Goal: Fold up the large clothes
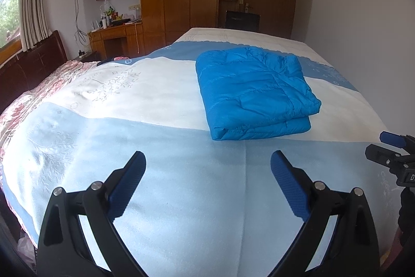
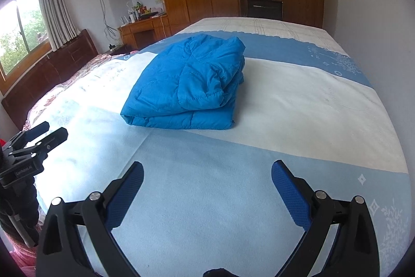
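**Folded blue jacket on the bed, both grippers held clear**

A blue quilted jacket [image 1: 254,92] is shown folded into a thick packet on the bedspread [image 1: 160,147], right of centre in the left wrist view and at centre in the right wrist view [image 2: 186,85]. The left gripper [image 1: 207,183] and the right gripper [image 2: 207,192] are both seen low in their own frames with fingers spread wide, nothing held, near the packet but apart from it.

Risks are judged as follows. The padded layers look springy; the upper flap, seen bulging at the right side of the packet in the right wrist view, may be lifted by its own loft and the fold loosened. If the packet is nudged or gripped by one layer only, it may be dragged open across the smooth bedspread.

The far side and underside of the jacket are hidden. Sleeves and collar cannot be made out. The right gripper is cut off at the right edge of the left wrist view.
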The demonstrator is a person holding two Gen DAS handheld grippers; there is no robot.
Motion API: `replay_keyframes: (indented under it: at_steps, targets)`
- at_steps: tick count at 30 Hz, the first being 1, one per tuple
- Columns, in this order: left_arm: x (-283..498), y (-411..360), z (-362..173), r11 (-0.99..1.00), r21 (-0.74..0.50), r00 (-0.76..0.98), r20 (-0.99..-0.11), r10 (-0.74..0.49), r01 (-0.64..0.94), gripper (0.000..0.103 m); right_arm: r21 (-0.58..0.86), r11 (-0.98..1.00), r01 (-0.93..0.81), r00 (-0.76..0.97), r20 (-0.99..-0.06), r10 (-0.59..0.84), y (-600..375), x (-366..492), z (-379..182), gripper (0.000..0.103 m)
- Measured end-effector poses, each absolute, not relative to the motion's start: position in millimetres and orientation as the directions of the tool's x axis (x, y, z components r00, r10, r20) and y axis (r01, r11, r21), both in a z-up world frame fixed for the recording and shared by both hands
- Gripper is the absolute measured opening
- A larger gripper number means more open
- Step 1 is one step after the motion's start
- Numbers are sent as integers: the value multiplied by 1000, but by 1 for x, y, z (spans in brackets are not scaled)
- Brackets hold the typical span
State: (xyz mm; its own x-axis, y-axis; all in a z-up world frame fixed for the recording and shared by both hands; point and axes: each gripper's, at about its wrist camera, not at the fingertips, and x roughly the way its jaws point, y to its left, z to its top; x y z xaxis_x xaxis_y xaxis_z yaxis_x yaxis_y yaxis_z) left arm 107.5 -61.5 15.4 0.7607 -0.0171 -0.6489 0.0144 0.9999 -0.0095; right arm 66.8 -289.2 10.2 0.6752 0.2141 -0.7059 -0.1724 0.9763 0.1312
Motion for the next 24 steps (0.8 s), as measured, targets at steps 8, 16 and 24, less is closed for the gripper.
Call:
replay_keyframes:
  at_steps: [8, 16, 24]
  targets:
    - [104, -63, 16, 1000, -7, 762, -647, -18, 17, 96, 128, 975, -179, 679, -701, 217, -287, 63, 11, 99]
    - [103, -64, 16, 1000, -8, 762, -647, -17, 16, 96, 123, 975, -183, 683, -698, 216, -285, 62, 12, 99]
    - [104, -64, 16, 1000, -5, 759, -651, -16, 17, 96, 124, 975, -186, 681, -698, 219, -285, 62, 13, 99]
